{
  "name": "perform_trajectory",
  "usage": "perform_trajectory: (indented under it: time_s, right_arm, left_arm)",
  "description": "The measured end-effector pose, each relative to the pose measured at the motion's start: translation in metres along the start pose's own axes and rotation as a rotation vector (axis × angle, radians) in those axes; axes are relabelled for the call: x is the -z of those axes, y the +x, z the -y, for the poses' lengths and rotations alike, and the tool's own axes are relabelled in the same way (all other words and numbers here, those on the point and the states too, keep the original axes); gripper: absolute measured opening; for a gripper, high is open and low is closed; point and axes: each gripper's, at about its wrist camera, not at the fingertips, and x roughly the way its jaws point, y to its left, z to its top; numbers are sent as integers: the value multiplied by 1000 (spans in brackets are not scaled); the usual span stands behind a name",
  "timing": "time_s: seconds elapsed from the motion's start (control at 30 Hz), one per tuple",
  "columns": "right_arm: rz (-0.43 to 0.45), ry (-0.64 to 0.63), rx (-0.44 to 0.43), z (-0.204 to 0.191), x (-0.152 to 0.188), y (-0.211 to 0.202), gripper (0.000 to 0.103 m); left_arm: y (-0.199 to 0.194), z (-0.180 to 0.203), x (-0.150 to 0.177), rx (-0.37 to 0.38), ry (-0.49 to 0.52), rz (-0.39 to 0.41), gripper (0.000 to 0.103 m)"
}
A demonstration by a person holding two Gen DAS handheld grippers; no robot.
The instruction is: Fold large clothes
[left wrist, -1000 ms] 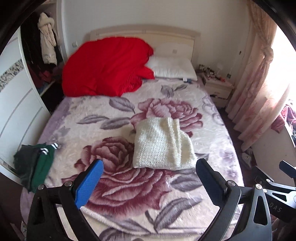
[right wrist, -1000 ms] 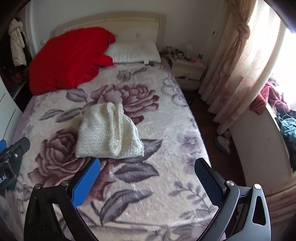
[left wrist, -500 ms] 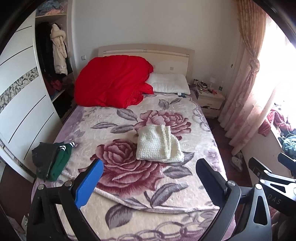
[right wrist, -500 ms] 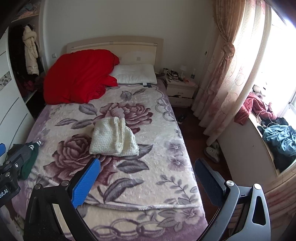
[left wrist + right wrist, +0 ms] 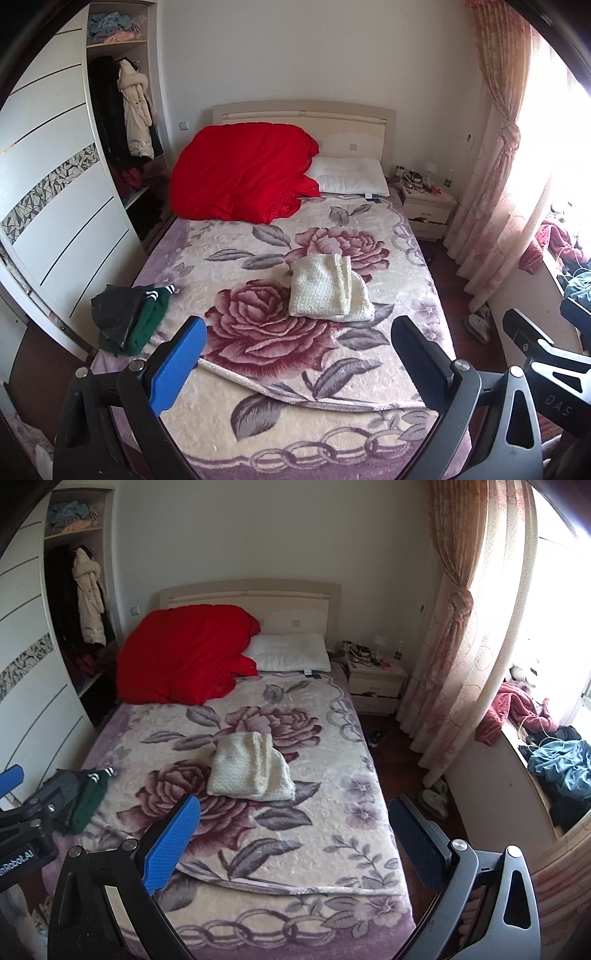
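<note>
Folded cream knit (image 5: 328, 291) lies well beyond both grippers' spread, seemingly empty fingers (image 5: 177, 365).

Both wrist views look down from beyond the bed's (image 5: 406, 236) foot, sharing its whole blanket.

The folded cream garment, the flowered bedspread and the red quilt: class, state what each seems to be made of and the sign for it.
Folded cream garment: probably a chunky knit, wool or acrylic, matt; bumpy stitch texture.
Flowered bedspread: plush fleece-like blanket, slightly glossy; embossed pile, corded edge.
Red quilt: smooth woven cover, perhaps satin or cotton, over padding; puffy bulk, soft creases.
</note>
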Motion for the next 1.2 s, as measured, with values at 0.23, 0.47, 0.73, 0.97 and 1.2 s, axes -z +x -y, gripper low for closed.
perform_trajectory:
  time_s: [0.23, 0.47, 0.73, 0.97, 1.2]
  right_arm:
    - [53, -11, -12, 4, -10, -26, 103]
    - [79, -6, -21, 11, -18, -35, 103]
    - [94, -19, -21, 11, -21, -37, 103]
    - [99, -13, -33, 12, -26, -39, 103]
    - [101, -4, -44, 16, -28, -39, 103]
  left_arm:
    - [-17, 1, 0, -2, -6, 31, 102]
    - [-25, 6, 2, -34, 7, 56, 102]
    - [-27, 7, 1, -24, -2, 63, 103]
    - [-30, 6, 0, -30, -2, 70, 103]
    - [-35, 6, -3, -35, 4, 82, 103]
